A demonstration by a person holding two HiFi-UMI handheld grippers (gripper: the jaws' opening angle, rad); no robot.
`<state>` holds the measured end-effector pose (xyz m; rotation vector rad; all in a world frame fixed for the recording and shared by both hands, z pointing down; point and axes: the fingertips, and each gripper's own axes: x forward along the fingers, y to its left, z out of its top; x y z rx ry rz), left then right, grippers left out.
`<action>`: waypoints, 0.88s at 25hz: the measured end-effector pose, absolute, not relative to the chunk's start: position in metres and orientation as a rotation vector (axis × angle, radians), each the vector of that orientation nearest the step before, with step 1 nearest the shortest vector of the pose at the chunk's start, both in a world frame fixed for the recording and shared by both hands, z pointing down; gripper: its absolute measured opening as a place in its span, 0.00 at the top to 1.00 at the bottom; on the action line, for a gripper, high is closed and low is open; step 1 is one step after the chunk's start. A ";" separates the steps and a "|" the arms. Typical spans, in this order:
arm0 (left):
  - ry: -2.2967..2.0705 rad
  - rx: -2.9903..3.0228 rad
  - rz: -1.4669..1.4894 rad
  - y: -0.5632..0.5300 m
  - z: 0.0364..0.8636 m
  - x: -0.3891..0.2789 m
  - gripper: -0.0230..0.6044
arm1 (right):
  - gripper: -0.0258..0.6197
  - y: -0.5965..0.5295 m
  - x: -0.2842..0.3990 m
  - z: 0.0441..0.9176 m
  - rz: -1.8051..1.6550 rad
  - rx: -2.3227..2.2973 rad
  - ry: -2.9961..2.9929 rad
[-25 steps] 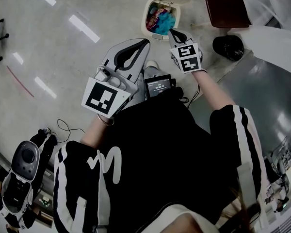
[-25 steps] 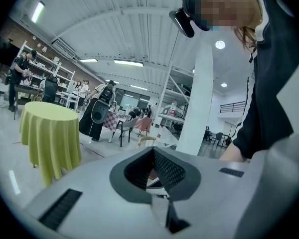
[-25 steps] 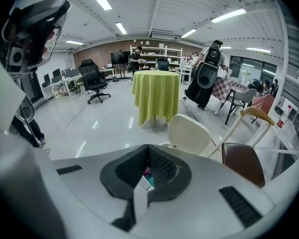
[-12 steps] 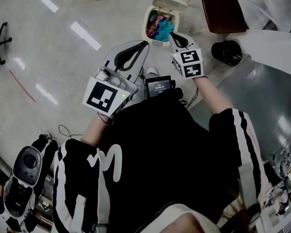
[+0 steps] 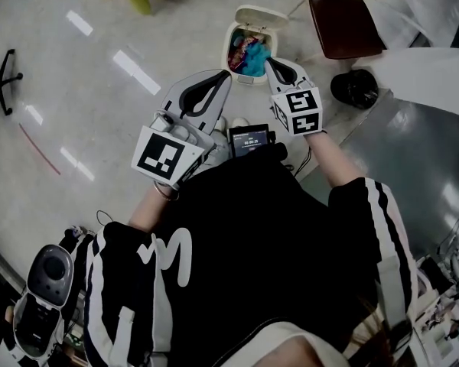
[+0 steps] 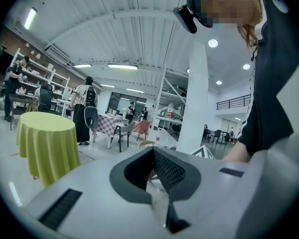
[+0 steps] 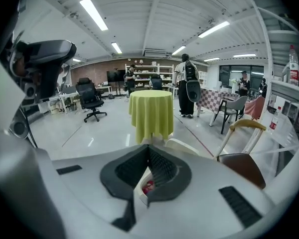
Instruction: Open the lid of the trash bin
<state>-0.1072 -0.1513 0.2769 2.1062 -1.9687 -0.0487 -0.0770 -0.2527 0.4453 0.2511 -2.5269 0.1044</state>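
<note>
**Bin lid up, both grippers idle beside it**

The trash bin stands on the floor with its lid tipped back and colourful waste exposed, so the opening looks done. The right gripper, pressed together and empty, hangs just beside the near rim. The left gripper, likewise closed on nothing, is slightly farther off and probably not needed.

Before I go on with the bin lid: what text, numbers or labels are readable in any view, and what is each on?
No text reads clearly.
Small screen: a row of digits, too small to read.
Black shirt: a white squiggle, no legible word.
Bottle label: blurred.
Marker cubes: square patterns only, no letters.
</note>
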 end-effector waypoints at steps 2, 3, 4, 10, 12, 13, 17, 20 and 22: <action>-1.972 2.122 -0.047 -0.152 0.273 -0.109 0.95 | 0.96 -0.252 -0.077 0.438 0.101 0.264 -2.543; -1.974 2.132 -0.047 -0.153 0.271 -0.110 0.95 | 0.96 -0.253 -0.078 0.434 0.097 0.274 -2.553; -1.976 2.142 -0.048 -0.154 0.269 -0.111 0.95 | 0.96 -0.254 -0.078 0.430 0.094 0.283 -2.562; -1.980 2.170 -0.051 -0.158 0.258 -0.108 0.95 | 0.96 -0.258 -0.068 0.406 0.100 0.333 -2.611; -1.981 2.182 -0.051 -0.158 0.255 -0.106 0.95 | 0.96 -0.258 -0.064 0.397 0.093 0.348 -2.630; -1.980 2.188 -0.051 -0.158 0.254 -0.105 0.95 | 0.96 -0.257 -0.063 0.393 0.088 0.356 -2.640; -1.971 2.202 -0.045 -0.159 0.252 -0.103 0.95 | 0.96 -0.257 -0.058 0.381 0.086 0.385 -2.667; -1.969 2.208 -0.042 -0.161 0.250 -0.102 0.95 | 0.95 -0.260 -0.054 0.372 0.082 0.412 -2.689; -1.969 2.215 -0.044 -0.161 0.248 -0.102 0.95 | 0.96 -0.261 -0.051 0.365 0.074 0.430 -2.708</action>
